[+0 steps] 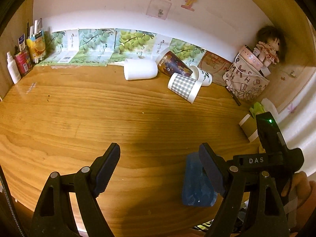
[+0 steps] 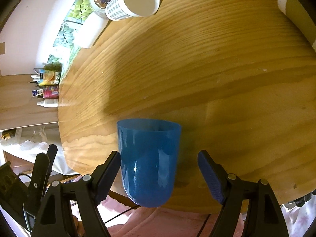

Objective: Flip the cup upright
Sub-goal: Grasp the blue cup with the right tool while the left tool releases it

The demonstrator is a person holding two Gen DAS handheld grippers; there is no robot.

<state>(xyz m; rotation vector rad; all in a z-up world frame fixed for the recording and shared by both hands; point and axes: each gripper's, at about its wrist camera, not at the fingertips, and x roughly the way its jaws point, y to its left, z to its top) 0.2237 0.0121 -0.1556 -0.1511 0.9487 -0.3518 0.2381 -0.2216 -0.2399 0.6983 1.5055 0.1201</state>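
Wooden table (image 2: 217, 59) fills both views, with the blue cup (image 2: 148, 162) near its front edge, low centre in the right wrist frame and lower right in the left wrist frame (image 1: 197, 185). The cup lies between the wide-open jaws of the right gripper (image 2: 159, 174); its left pad appears to touch the cup wall, its right pad stands apart, so nothing is clamped. The right wrist camera is rolled, so the cup's true attitude cannot be told. To do the step well, the judgement is: centre the cup between both pads, close on the mid-wall rather than the rounded base, and turn the wrist only once the hold is firm, keeping the cup over the table and off its edge.

The left gripper (image 1: 159, 170) hangs wide and empty over bare wood. Only its view shows the doll (image 1: 269, 45) and printed bag (image 1: 244, 81) at upper right; both views show the checked cup (image 1: 184, 87), white cup (image 1: 140, 69) and green cup (image 1: 248, 127). Only the right wrist view shows the blue cup's full outline.
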